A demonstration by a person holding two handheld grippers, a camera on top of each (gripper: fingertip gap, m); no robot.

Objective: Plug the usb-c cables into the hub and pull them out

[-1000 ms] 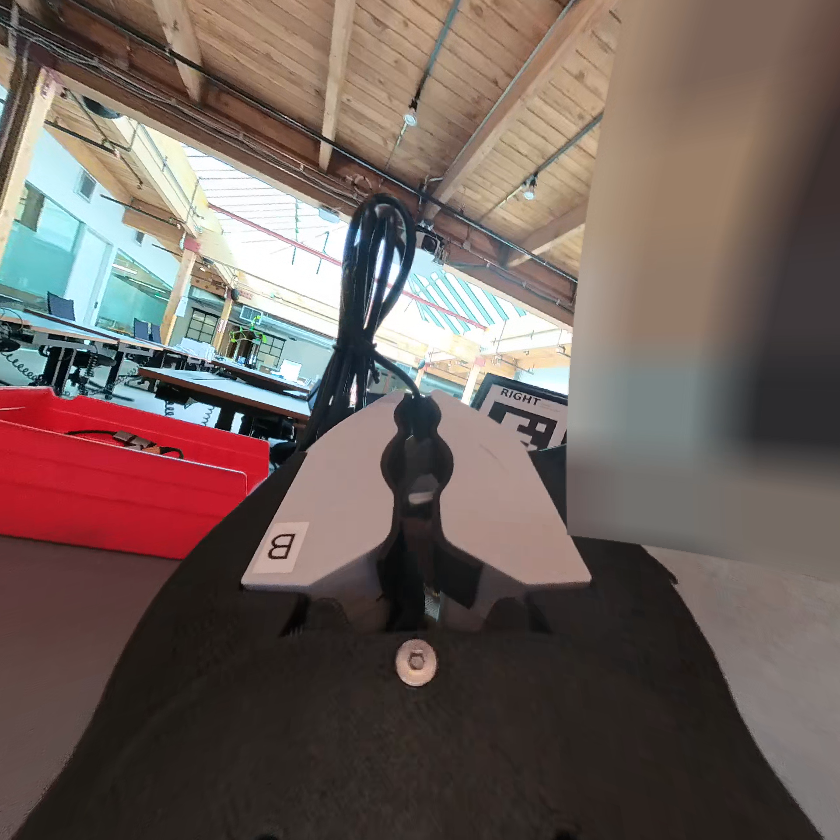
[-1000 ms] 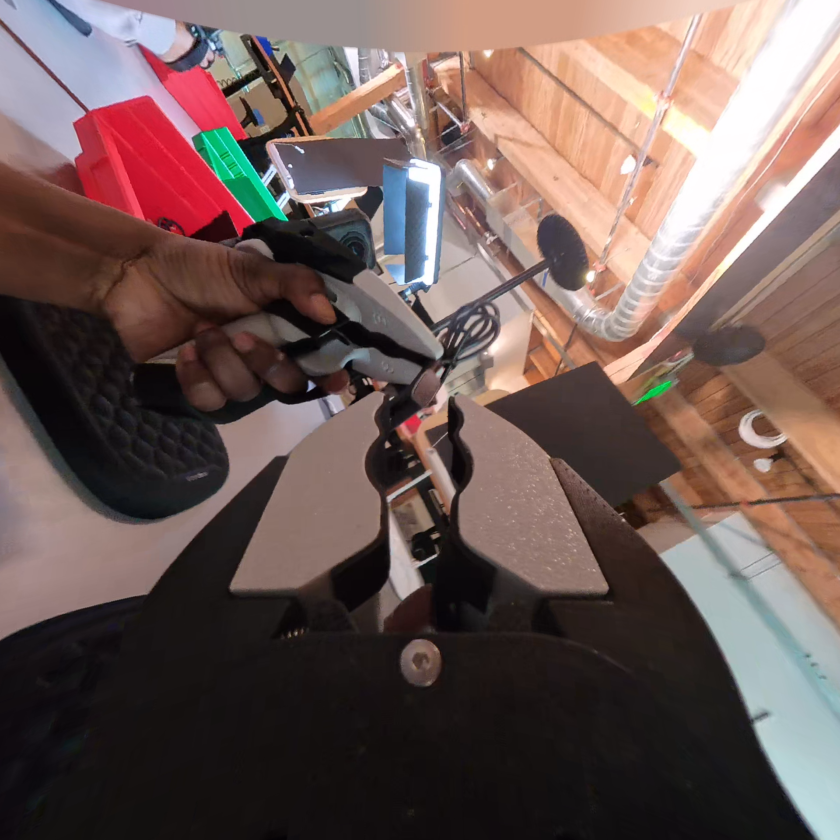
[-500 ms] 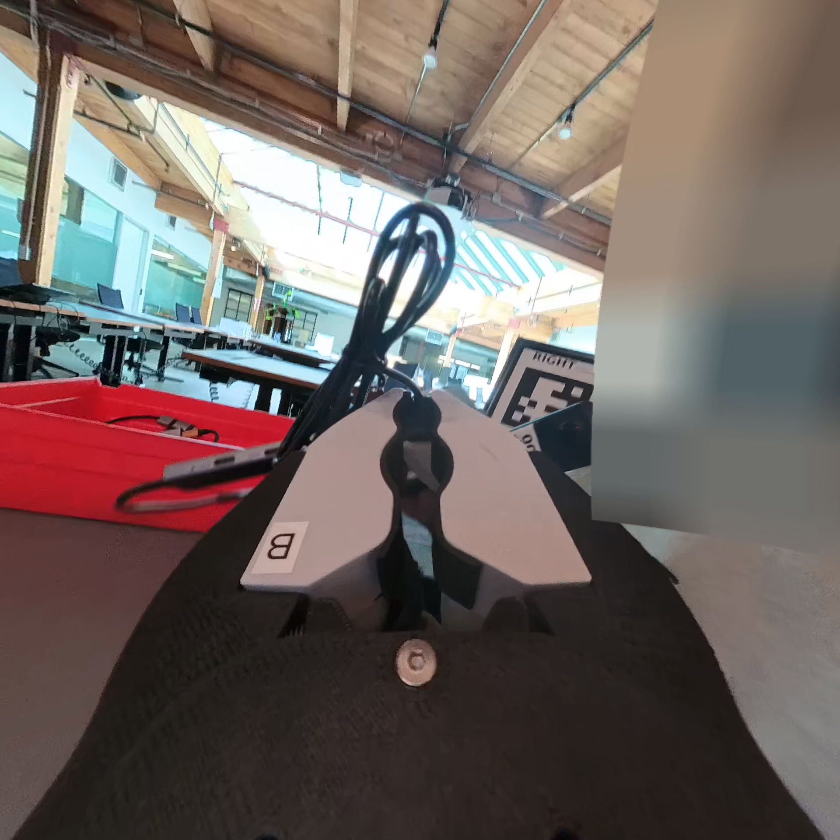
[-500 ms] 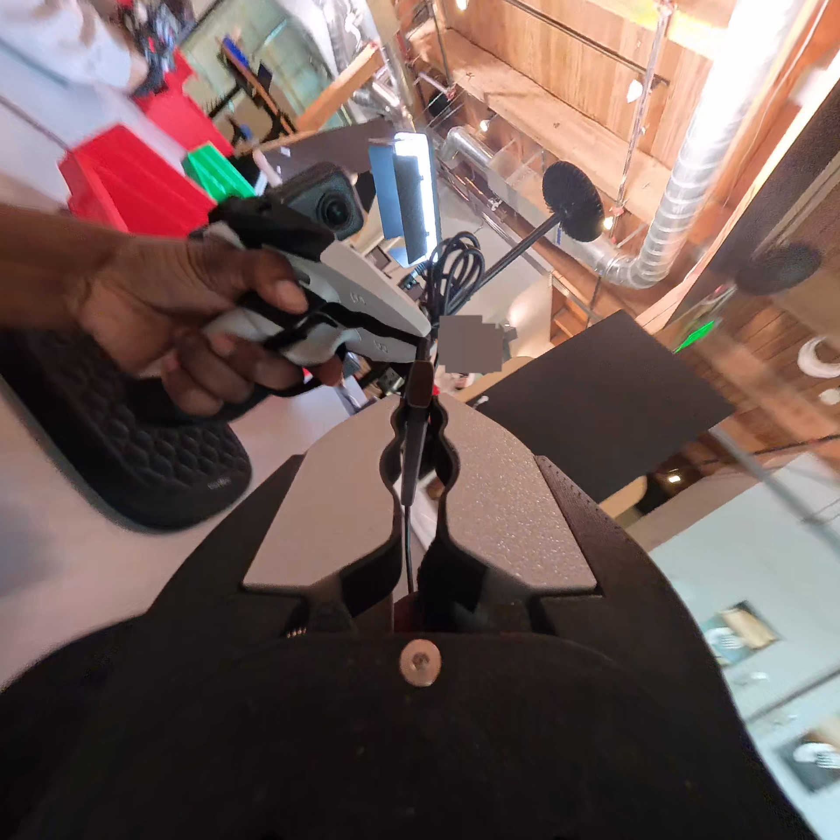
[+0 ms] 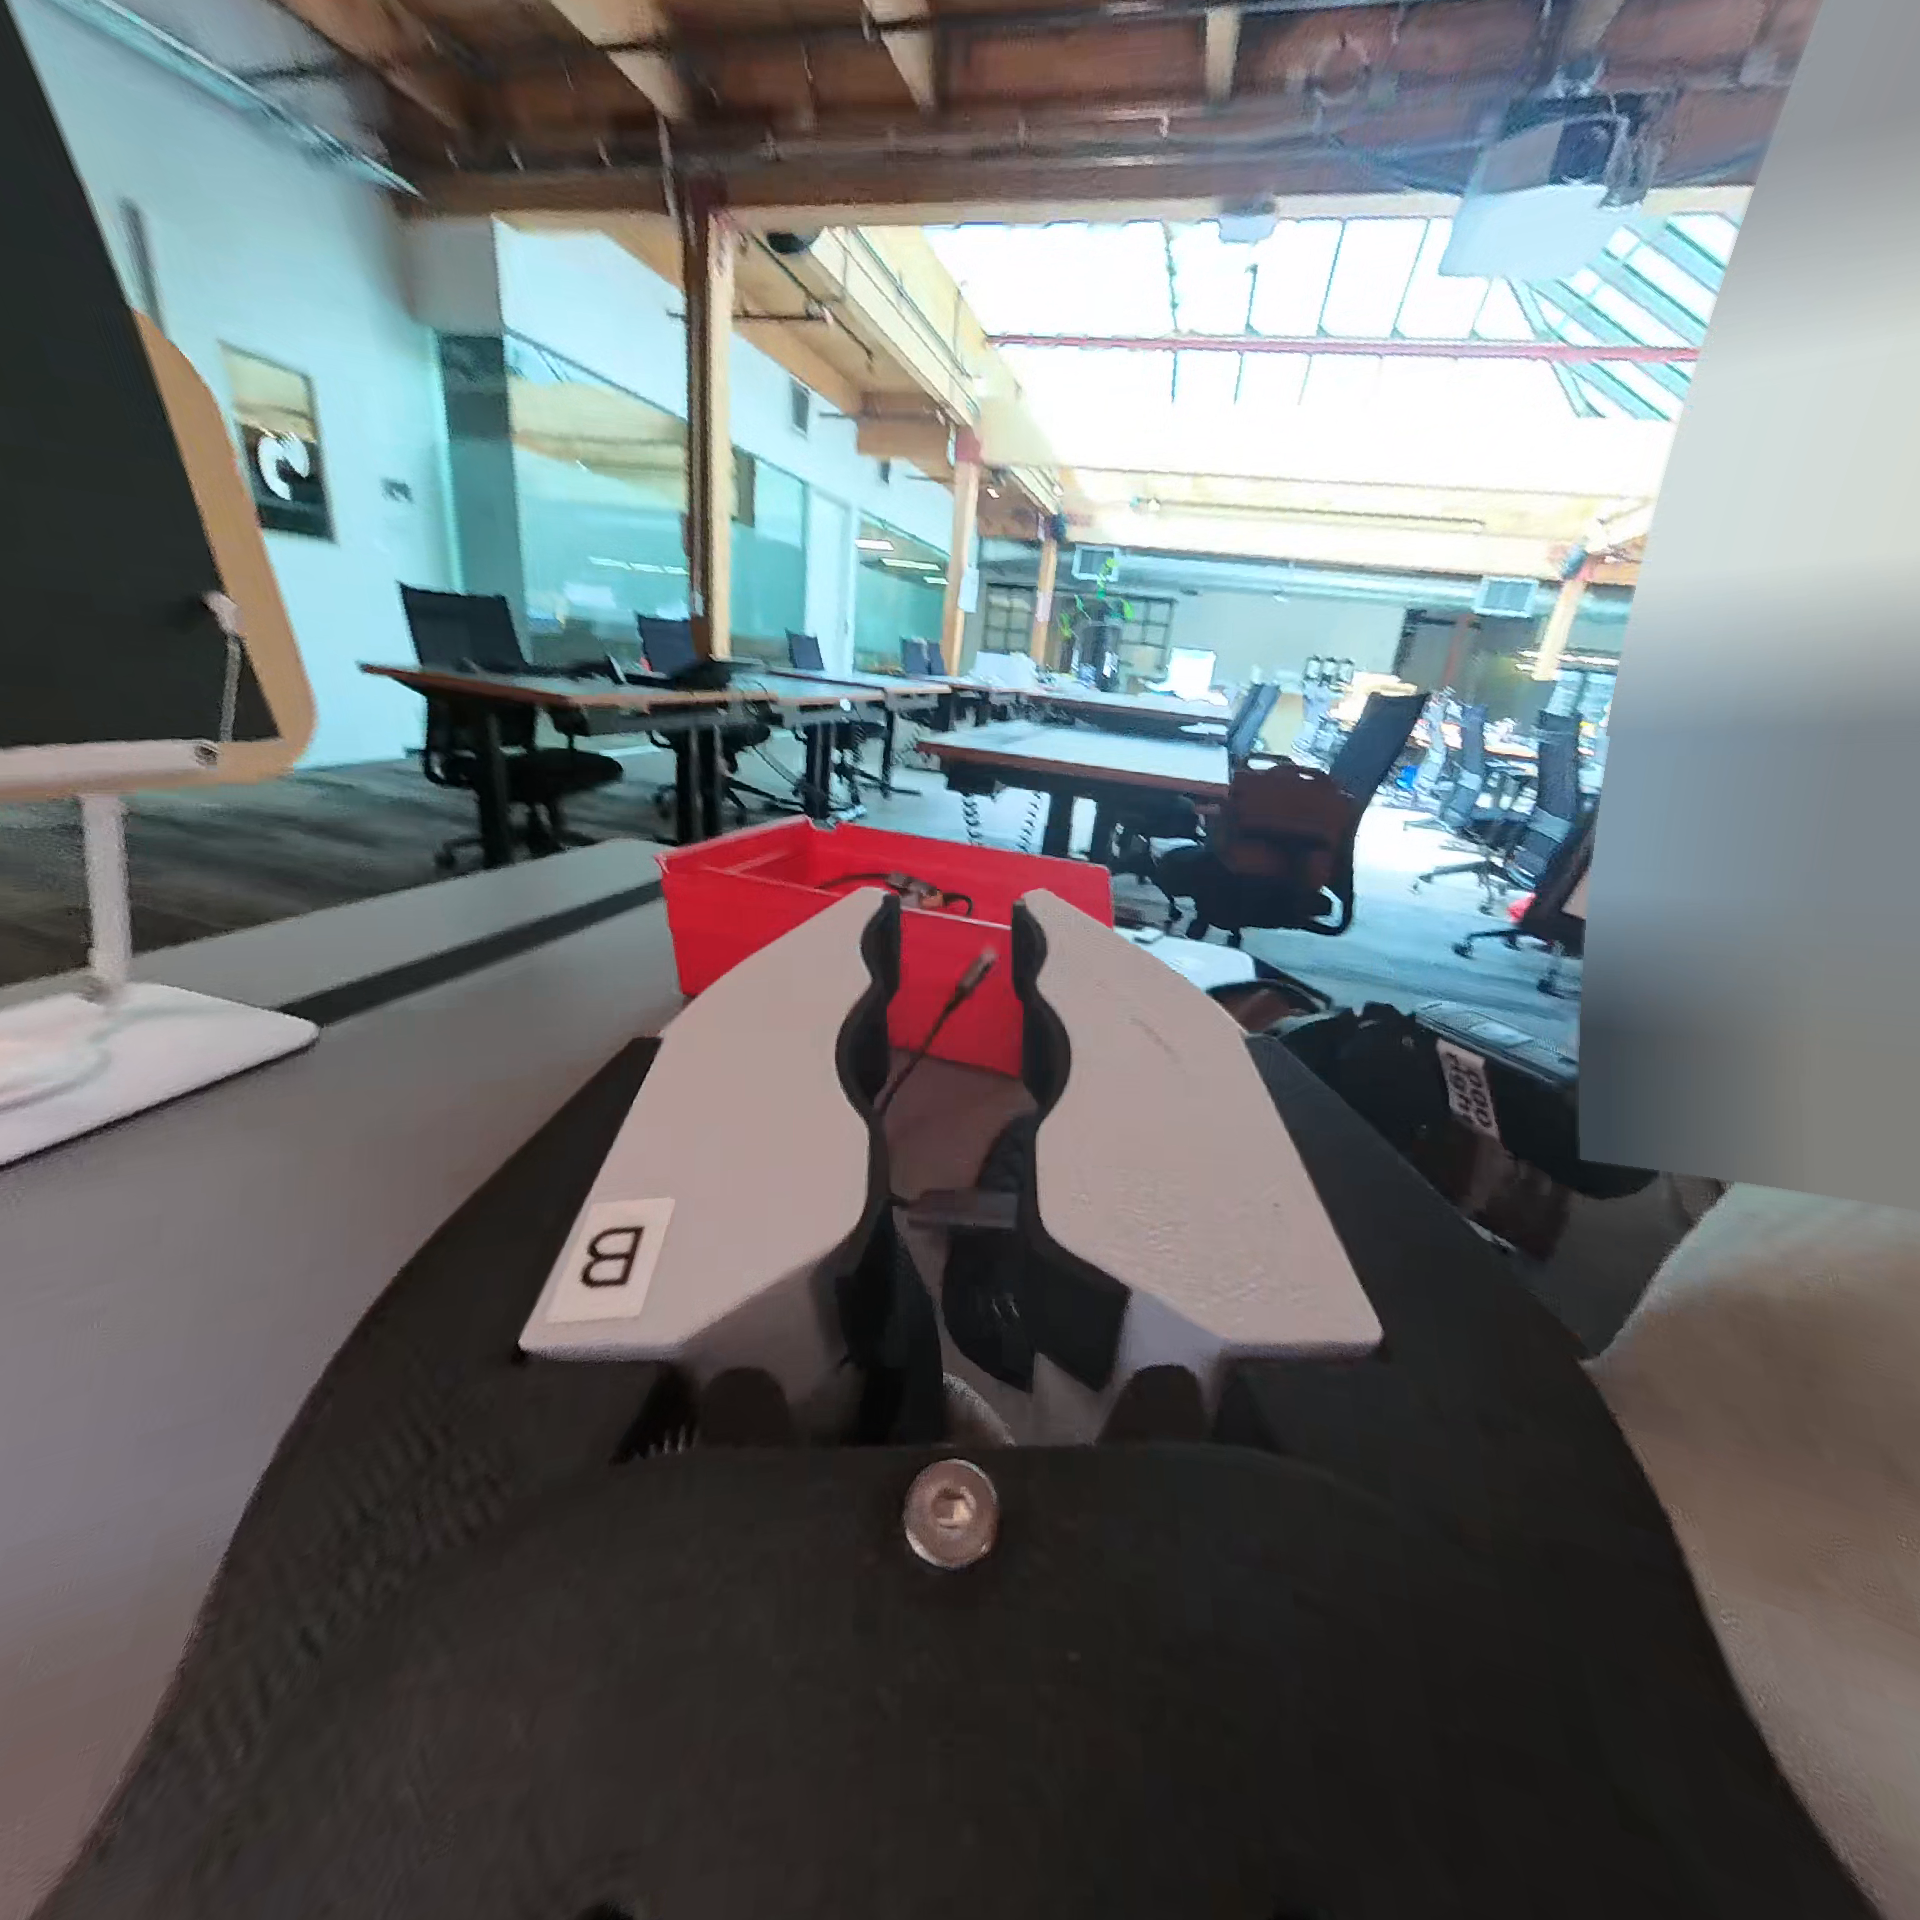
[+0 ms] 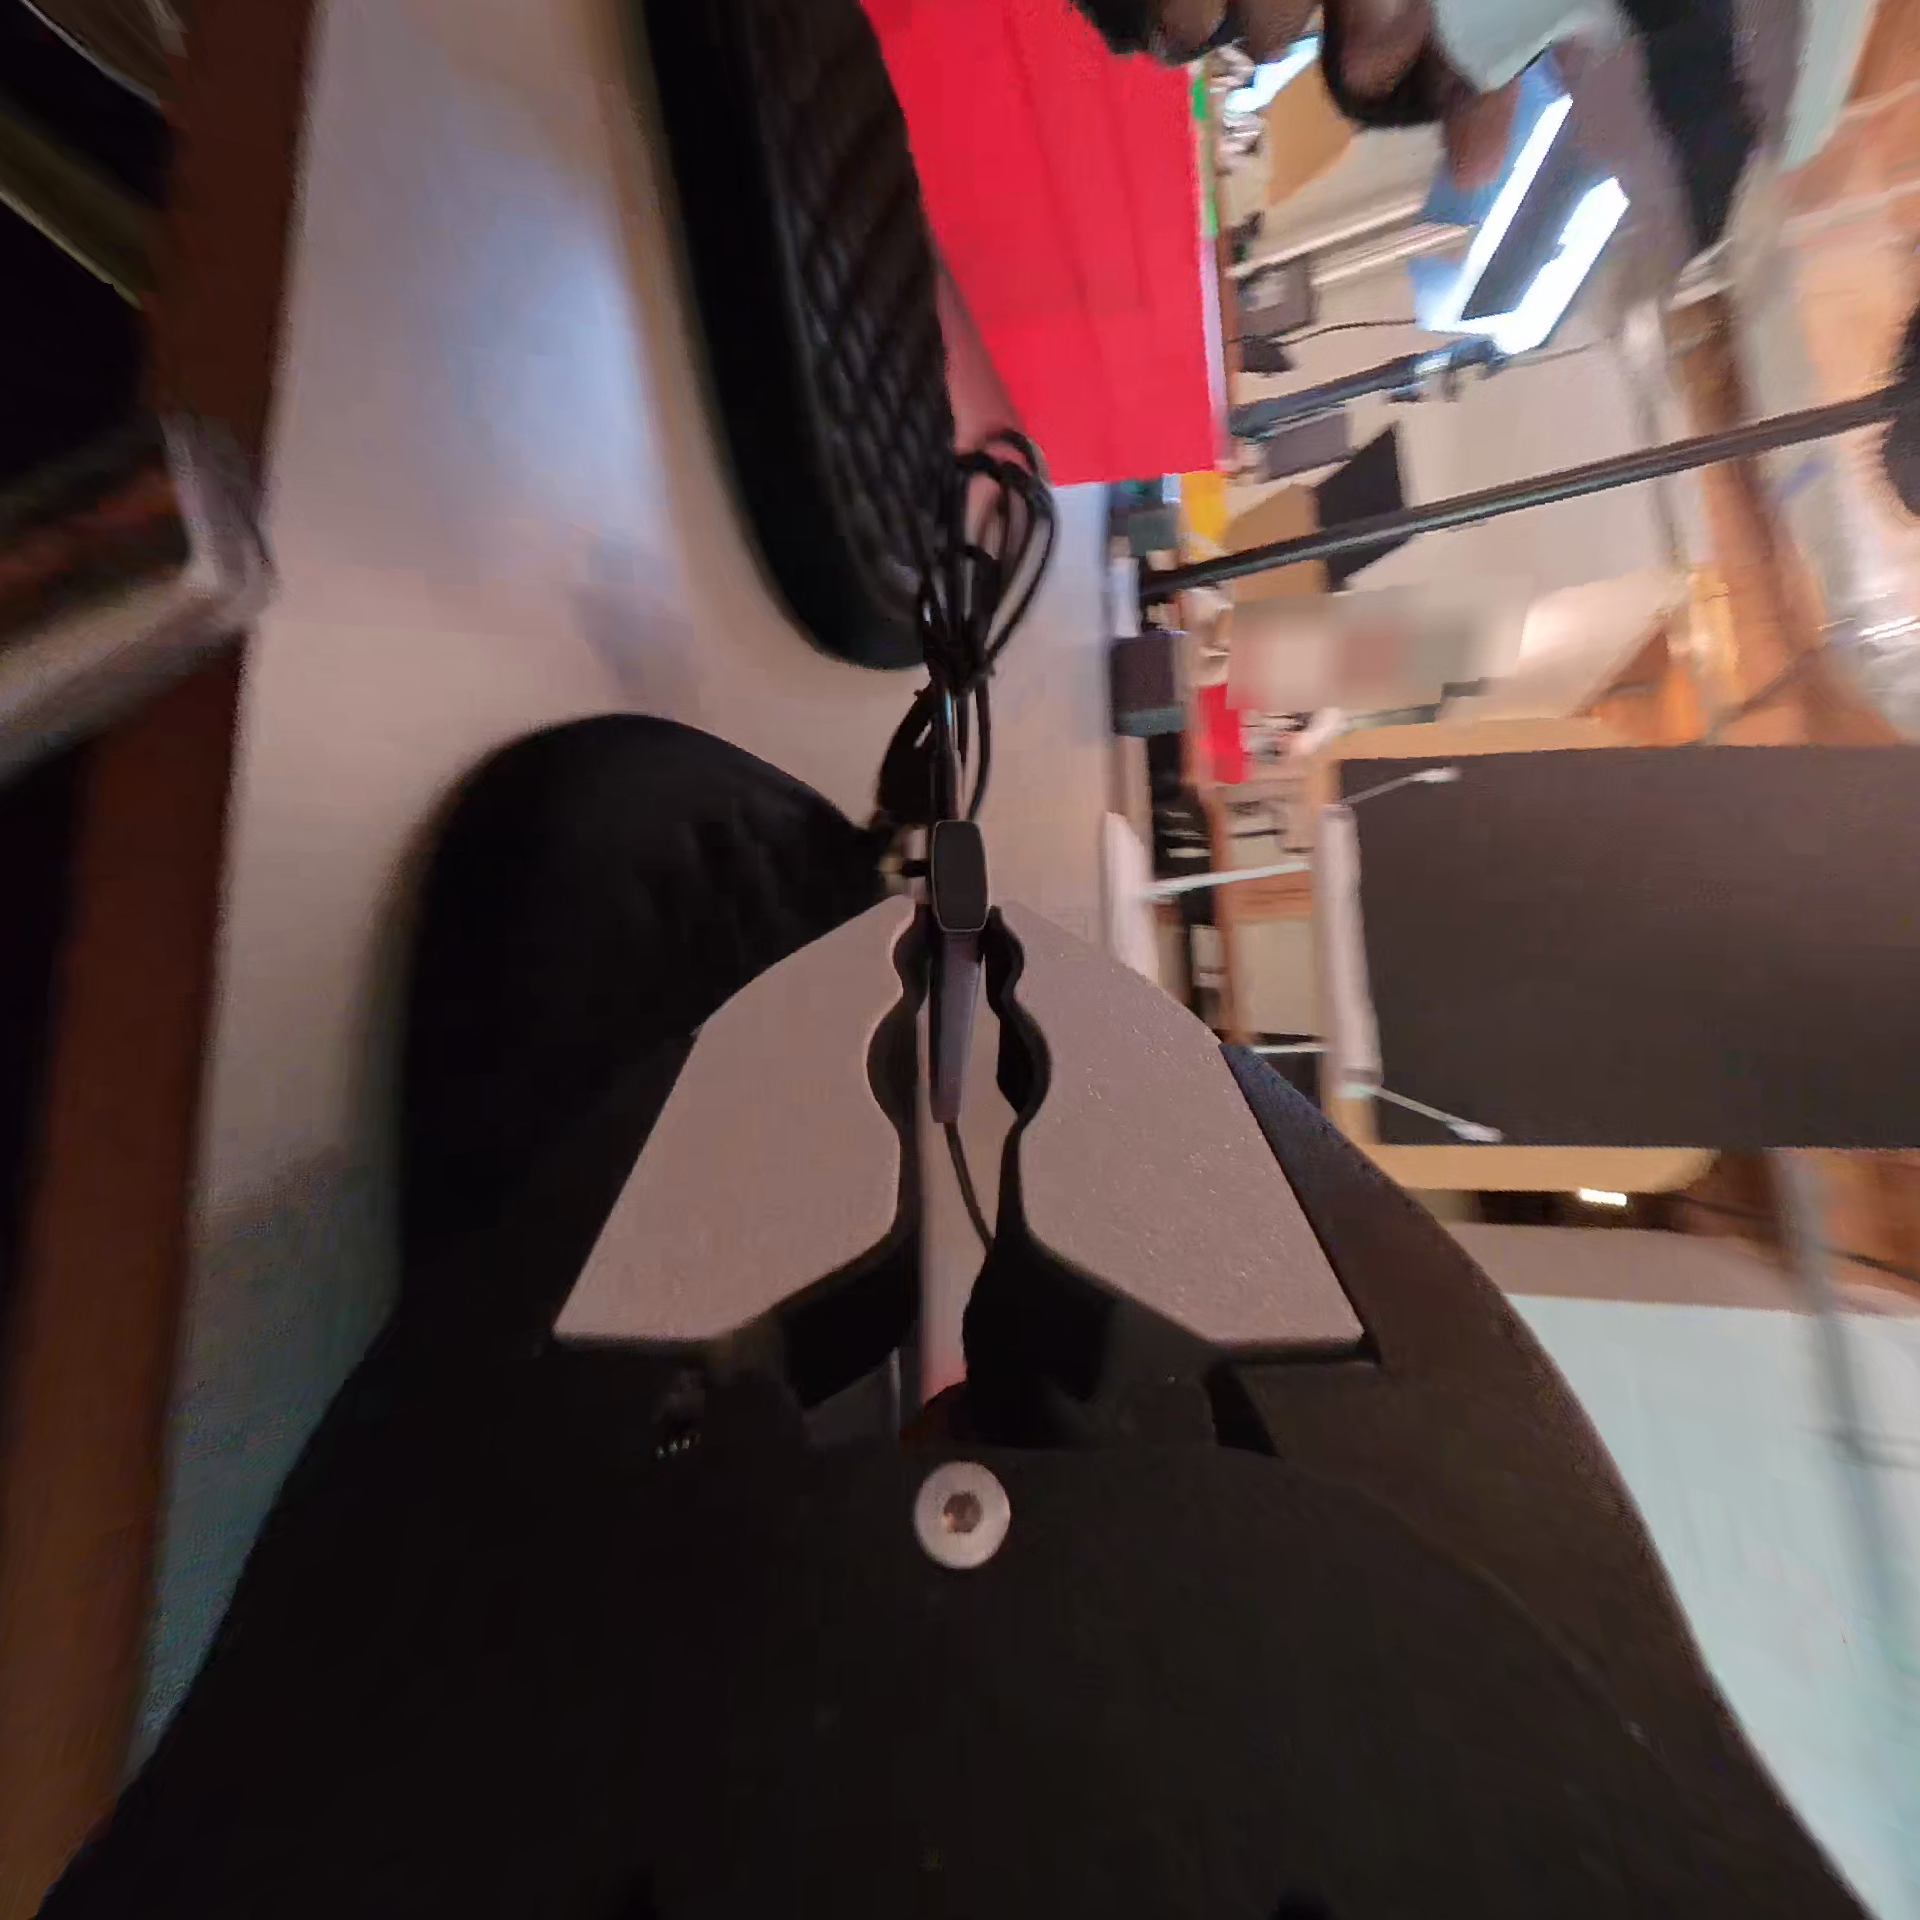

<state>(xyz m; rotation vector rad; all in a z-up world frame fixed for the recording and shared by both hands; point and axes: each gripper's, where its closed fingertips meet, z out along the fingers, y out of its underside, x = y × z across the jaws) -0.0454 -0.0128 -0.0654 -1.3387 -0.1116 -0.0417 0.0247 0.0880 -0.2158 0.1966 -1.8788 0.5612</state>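
Stretching across the lower half of the left wrist view, the grey surface (image 5: 395, 1049) carries a red bin (image 5: 790, 940) straight ahead and the white foot of a stand (image 5: 135, 1049) at the left. The left hand-held gripper (image 5: 948, 925) points level toward the bin, its grey fingers (image 5: 748, 1122) spread apart with nothing between them. A white sticker with one black letter sits on its left finger. Through the gap, a thin black cable (image 5: 925, 1039) with a small plug end shows, lying lower down; where it runs is hidden by the fingers.

The right wrist view is rolled sideways and badly smeared. The right hand-held gripper (image 6: 951, 920) is pressed together on the hub (image 6: 954, 997), a slim dark bar held edge-on, its own thin lead trailing back between the fingers. A black plug (image 6: 957, 868) stands at the hub's far end, just past the fingertips, and from it hangs a bundled black usb-c cable (image 6: 982, 582). Whether that plug is fully seated cannot be told. Behind it are a black padded mat (image 6: 810, 312) and a red bin (image 6: 1049, 239) on a pale surface (image 6: 468, 416).
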